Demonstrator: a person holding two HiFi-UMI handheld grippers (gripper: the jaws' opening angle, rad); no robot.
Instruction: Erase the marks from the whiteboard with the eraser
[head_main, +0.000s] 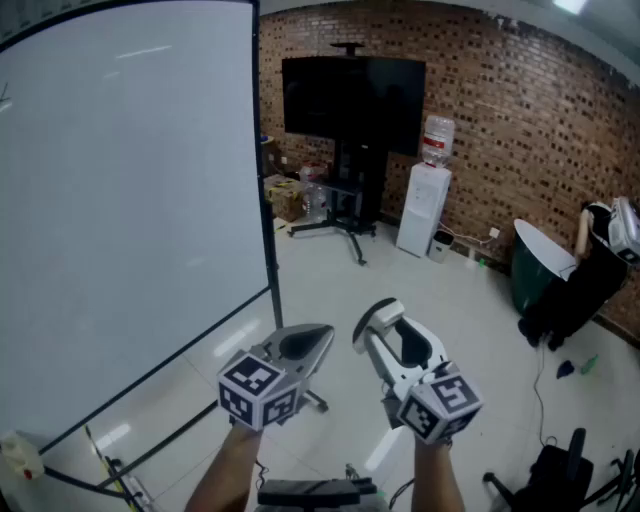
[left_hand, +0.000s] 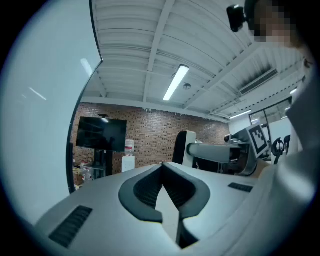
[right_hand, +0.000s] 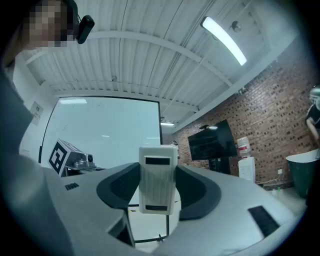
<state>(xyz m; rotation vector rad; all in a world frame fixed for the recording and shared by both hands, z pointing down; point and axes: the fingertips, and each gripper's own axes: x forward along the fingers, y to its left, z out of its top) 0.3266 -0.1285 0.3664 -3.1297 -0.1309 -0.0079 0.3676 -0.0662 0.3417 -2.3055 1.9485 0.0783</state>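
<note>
My right tongs (head_main: 383, 322) are clamped on the white, ribbed plastic block eraser (right_hand: 158, 175), which is held in the air well short of the large white-surfaced, black-framed whiteboard (head_main: 120, 200) on the left. My left tongs (left_hand: 162, 172) are pressed together on nothing. To do this well I would swing the eraser left, set its wiping face flat on the board and stroke with steady pressure, keeping the empty tongs clear. Which face carries the felt I cannot tell. The board's left and top are cut off, and I find only 1 faint dark tick (head_main: 5, 97) at that edge.
</note>
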